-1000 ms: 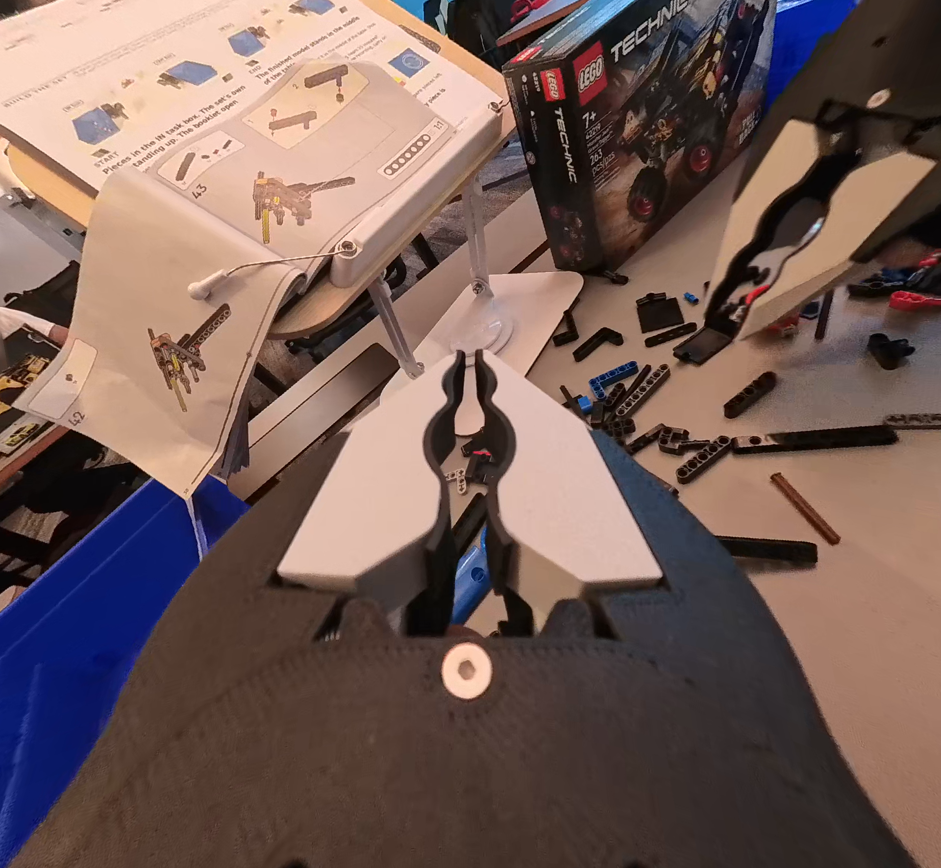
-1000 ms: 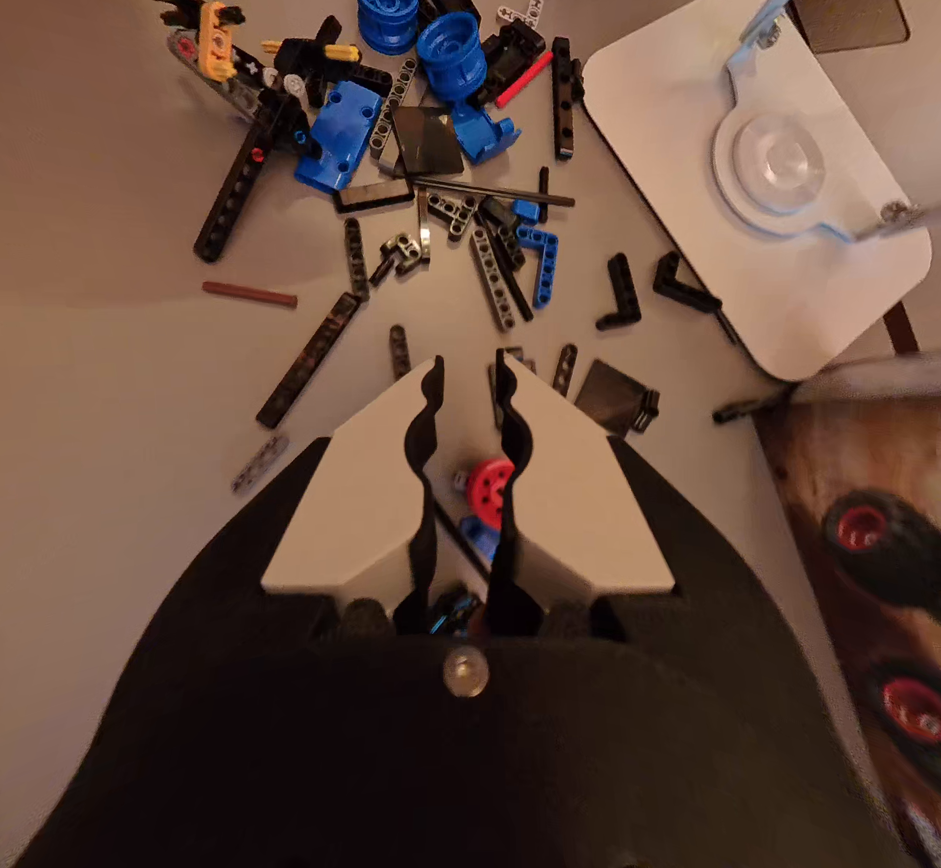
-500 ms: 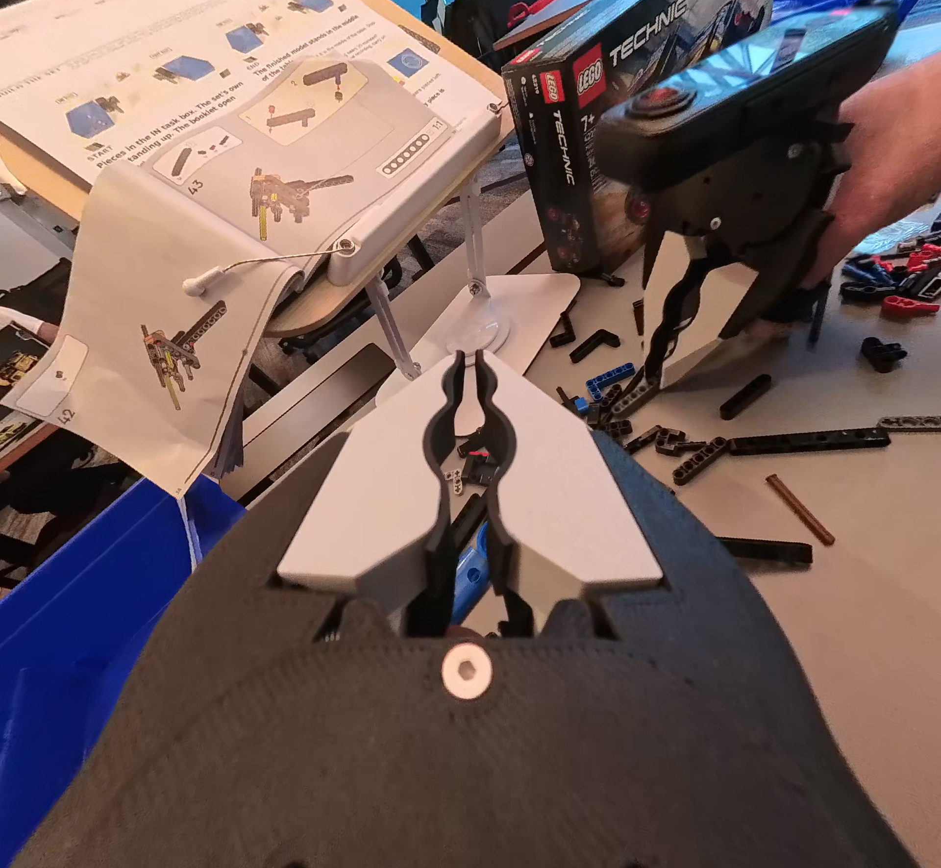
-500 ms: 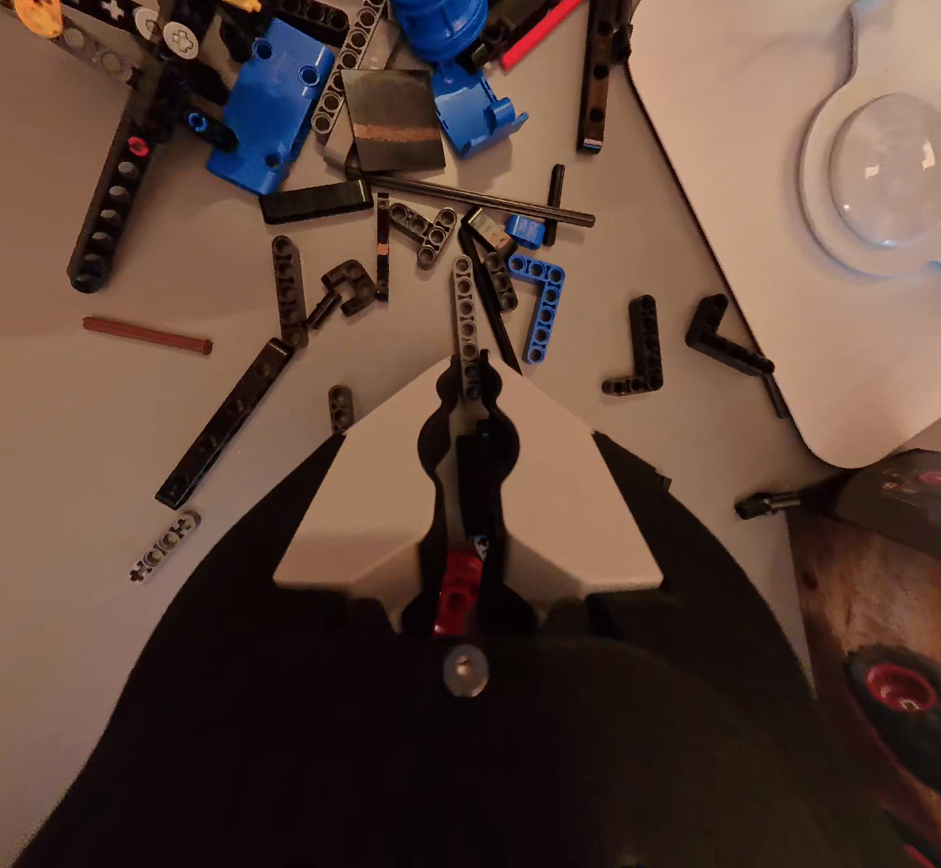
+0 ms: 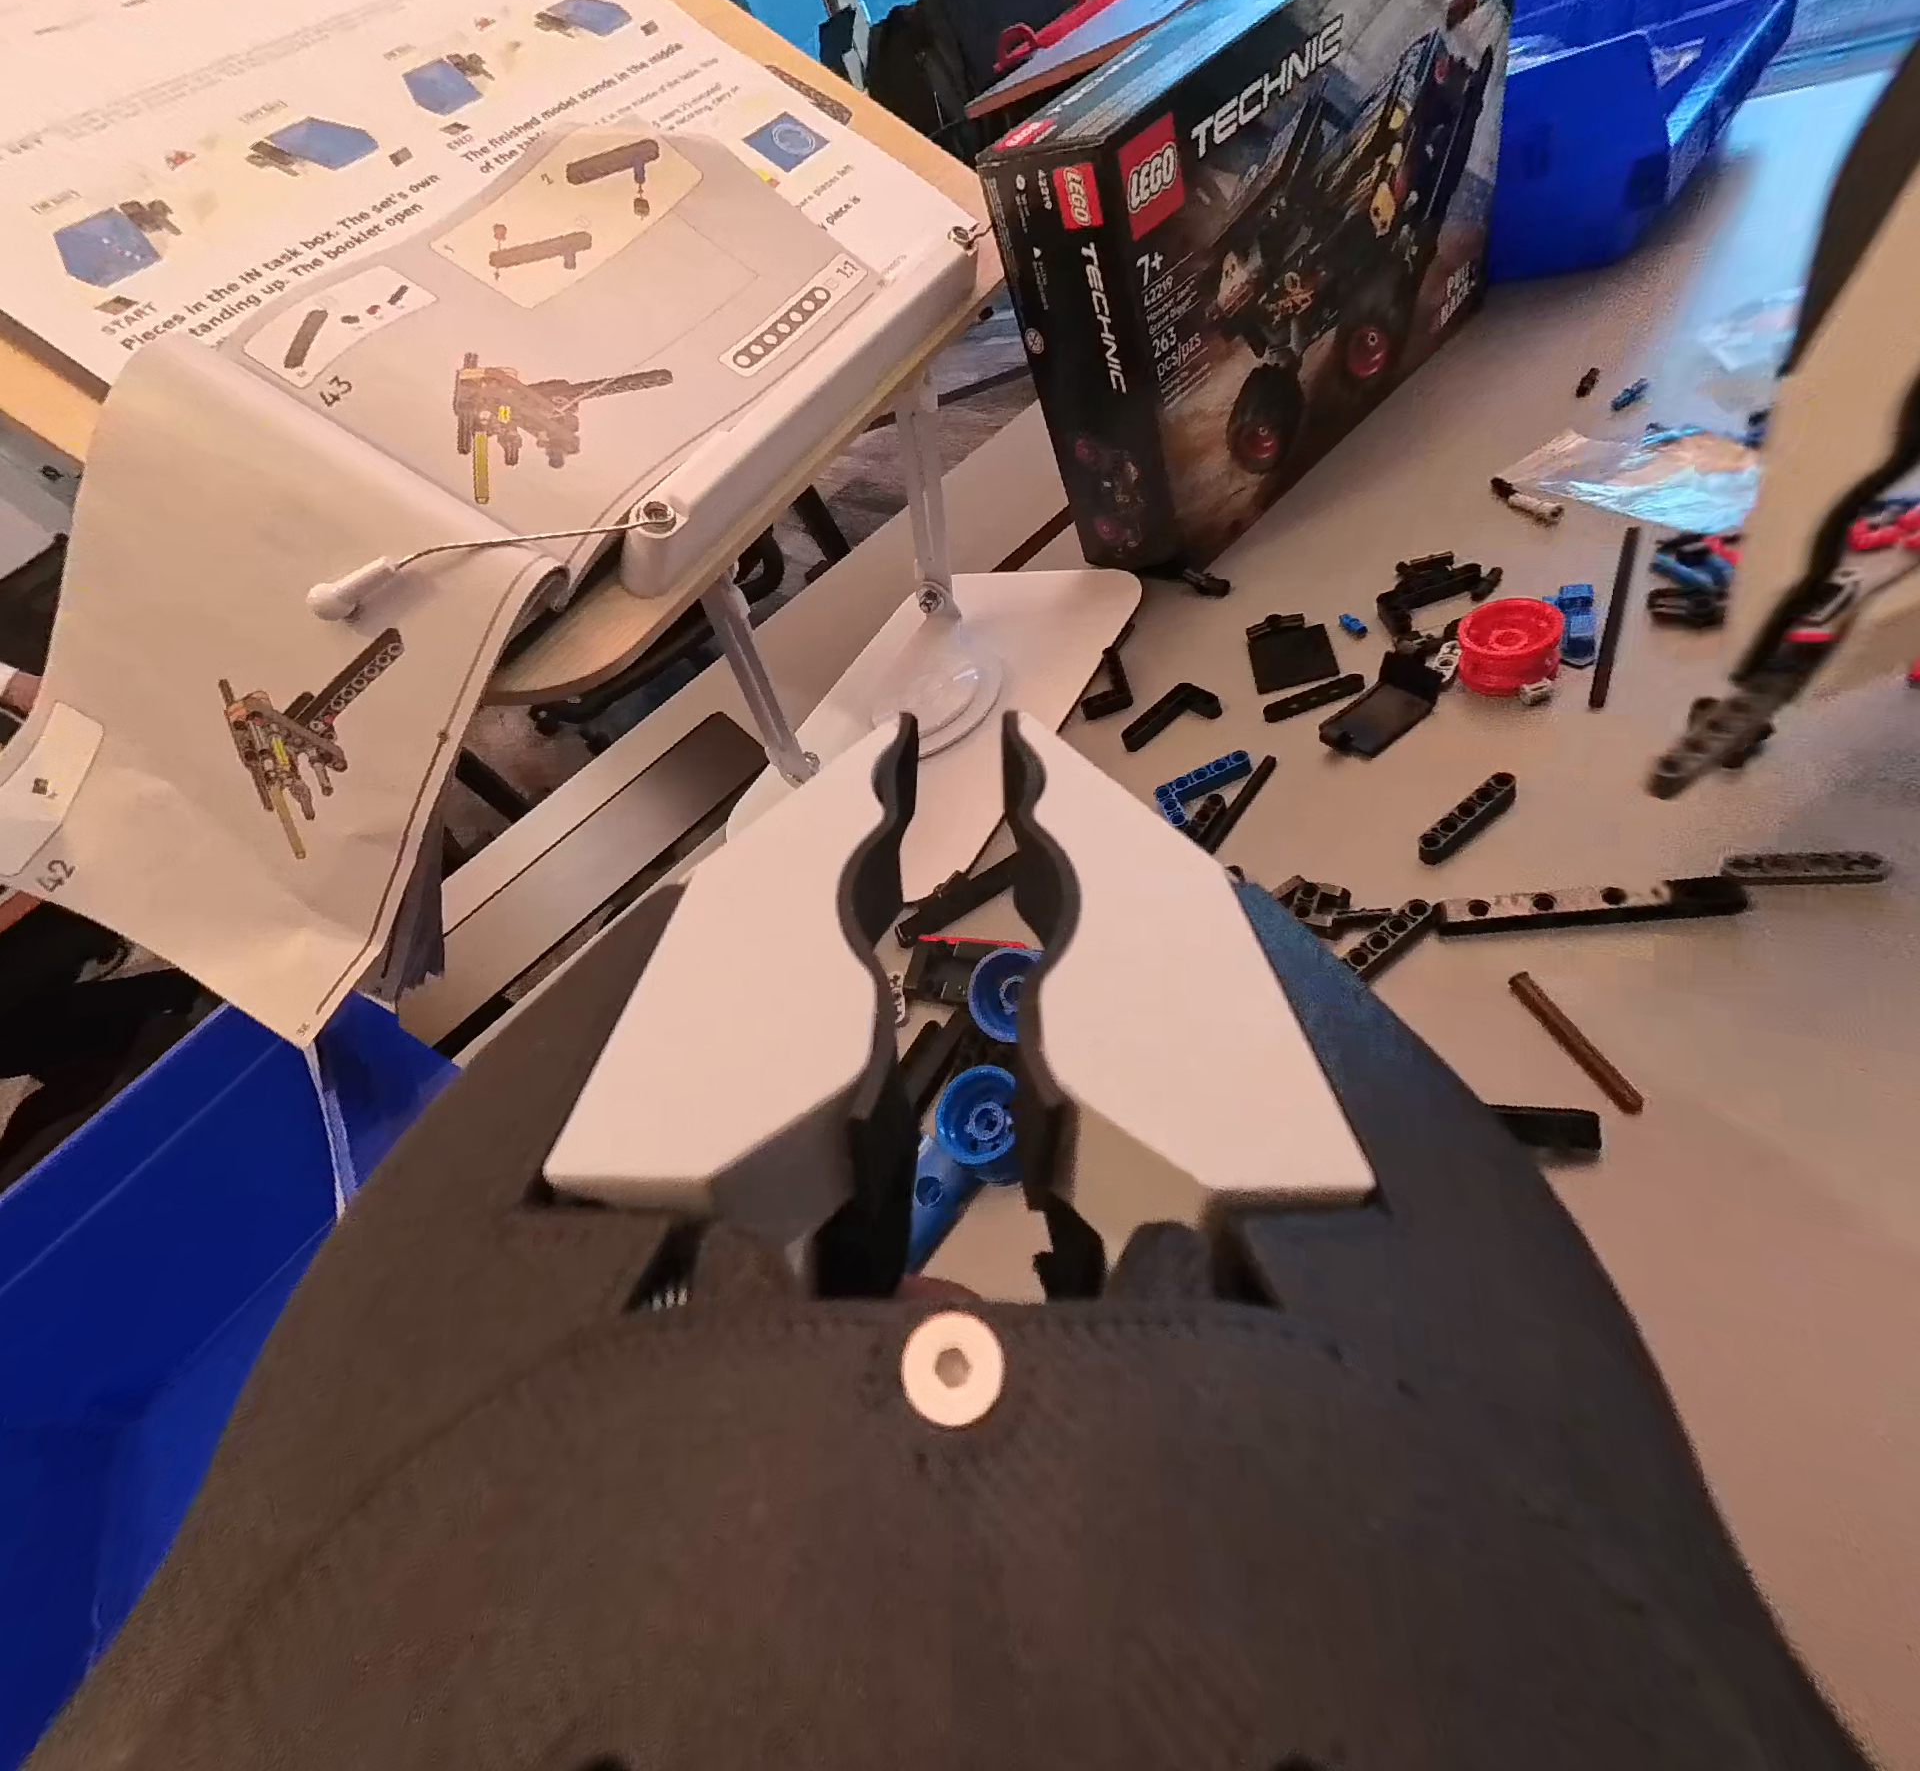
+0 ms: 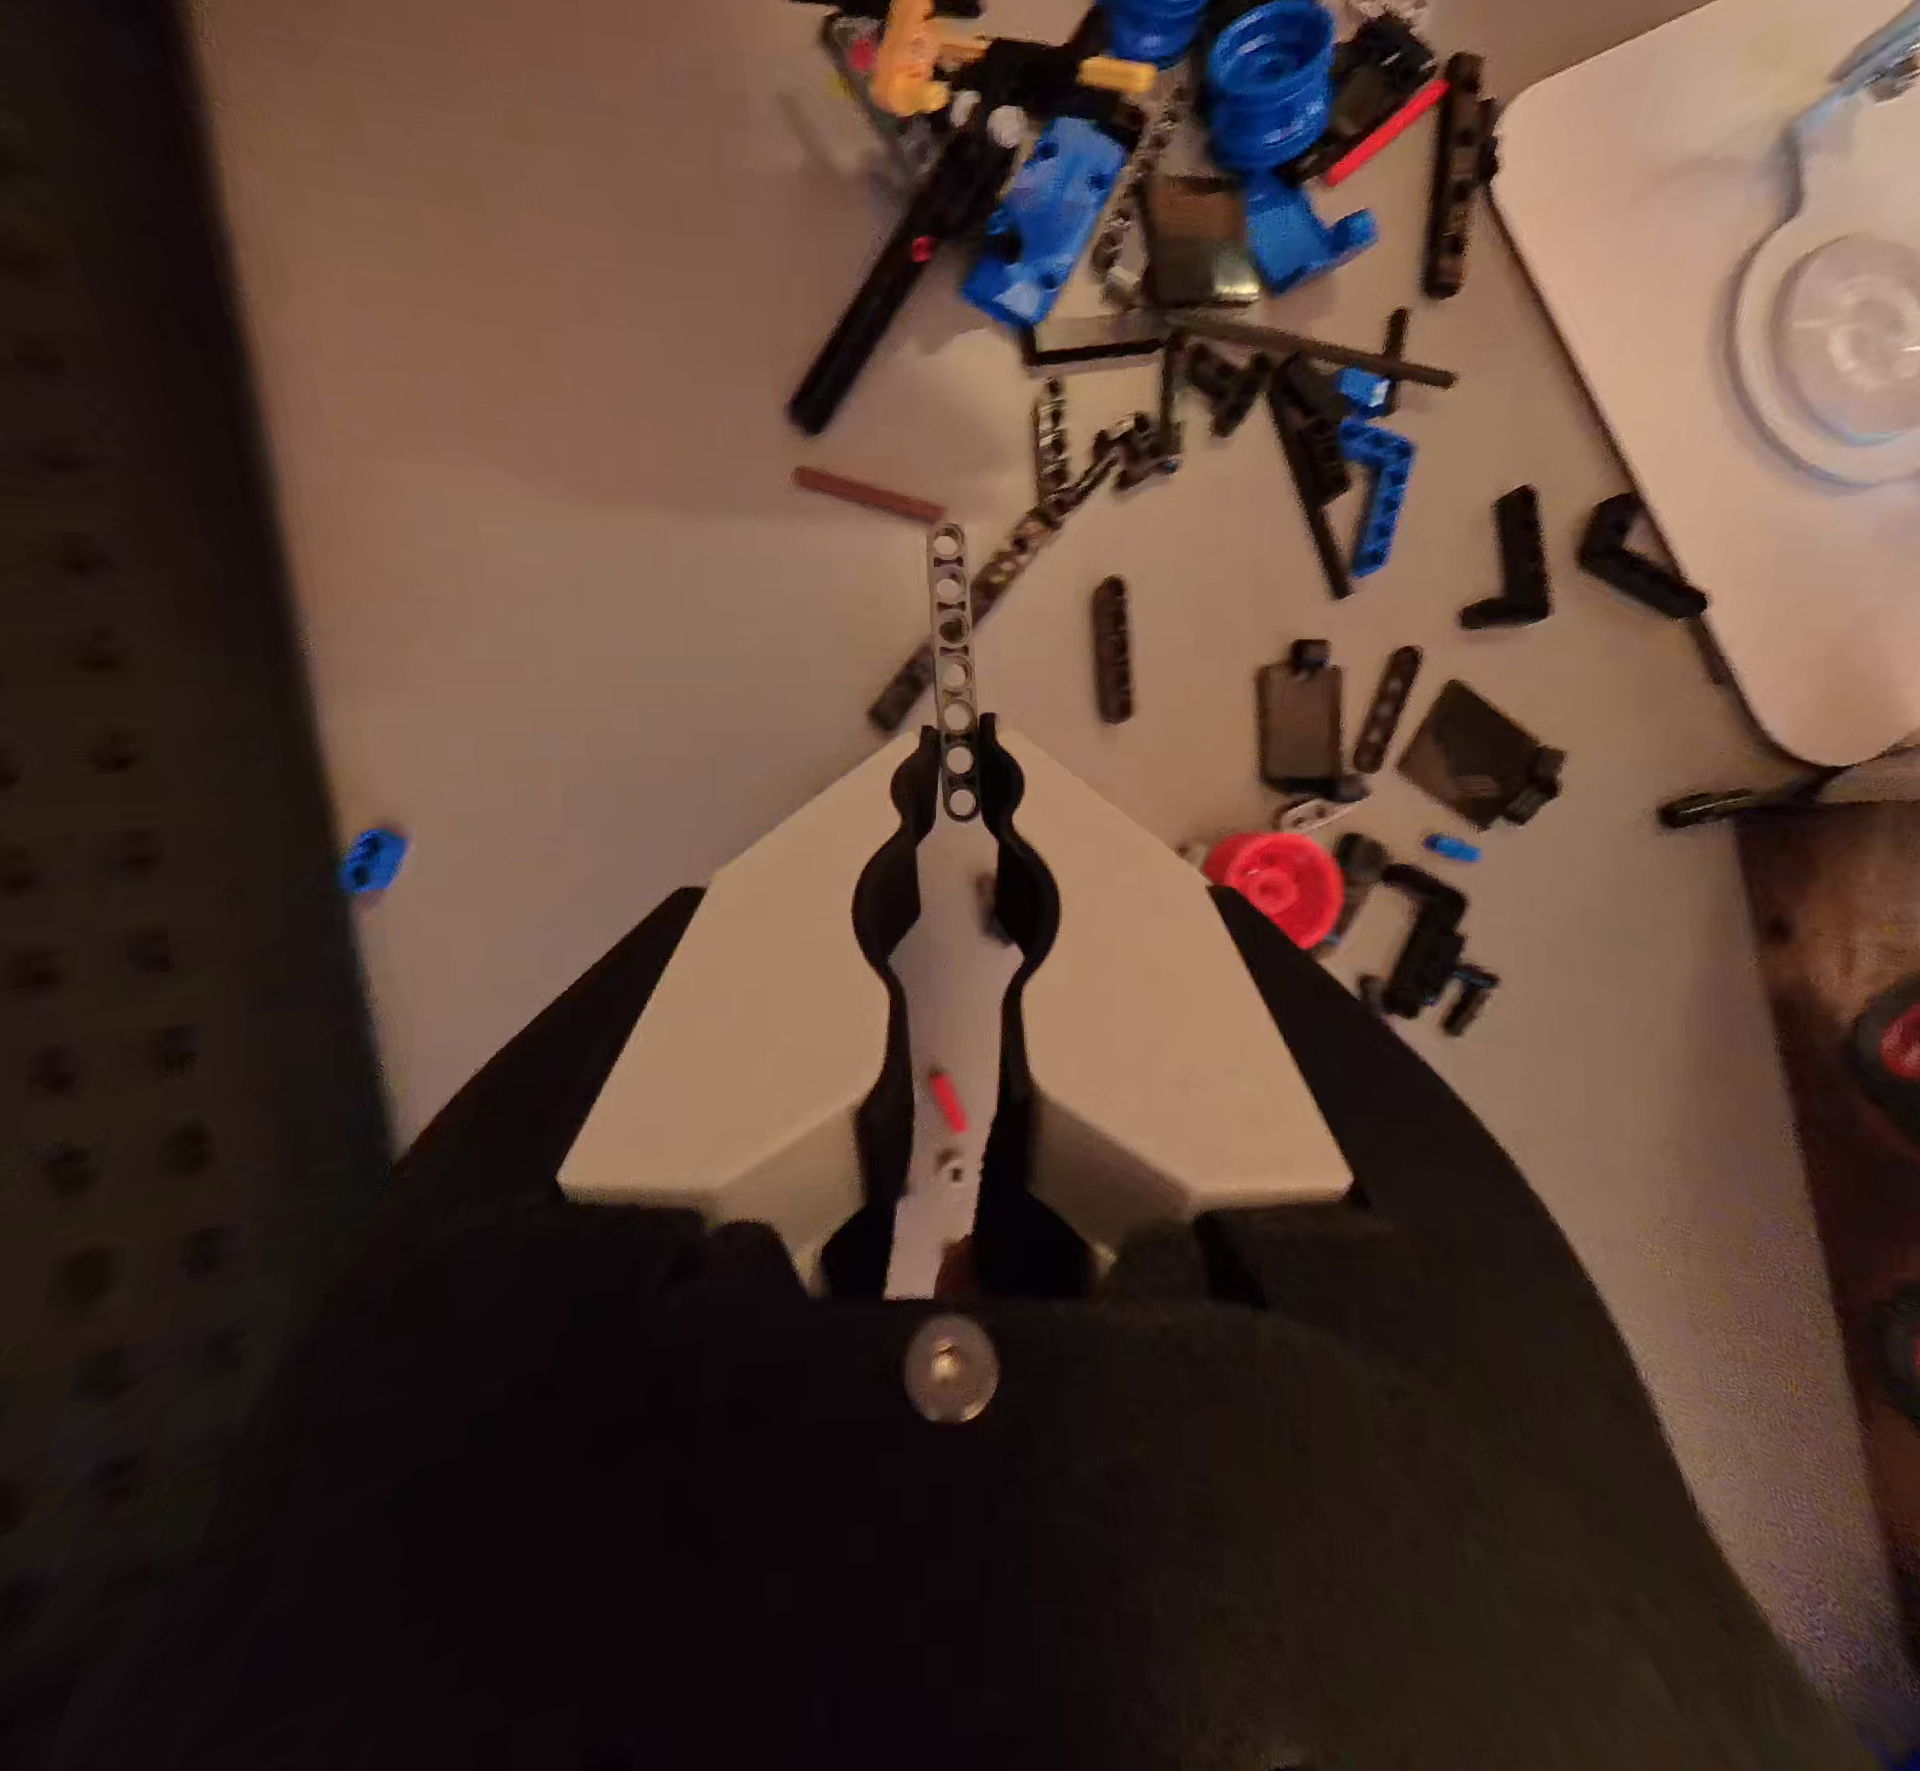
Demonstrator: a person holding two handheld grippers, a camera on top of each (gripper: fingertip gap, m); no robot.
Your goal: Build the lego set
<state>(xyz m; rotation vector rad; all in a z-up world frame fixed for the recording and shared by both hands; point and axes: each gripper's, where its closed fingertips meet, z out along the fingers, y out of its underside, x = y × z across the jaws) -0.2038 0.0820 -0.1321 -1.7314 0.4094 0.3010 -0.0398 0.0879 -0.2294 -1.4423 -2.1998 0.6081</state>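
Right gripper (image 6: pixel 958 742) pinches a grey beam (image 6: pixel 953 651) by its near end (lifted clear of the table (image 6: pixel 582 516)), above loose parts, red wheel (image 6: pixel 1276 885) beside.

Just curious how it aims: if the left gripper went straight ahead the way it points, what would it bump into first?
Probably the white base plate of the booklet stand: the left gripper is open and empty, its tips lined up with it. Depth is unclear.

Left view bright, edges warped; right view dim, blurred.
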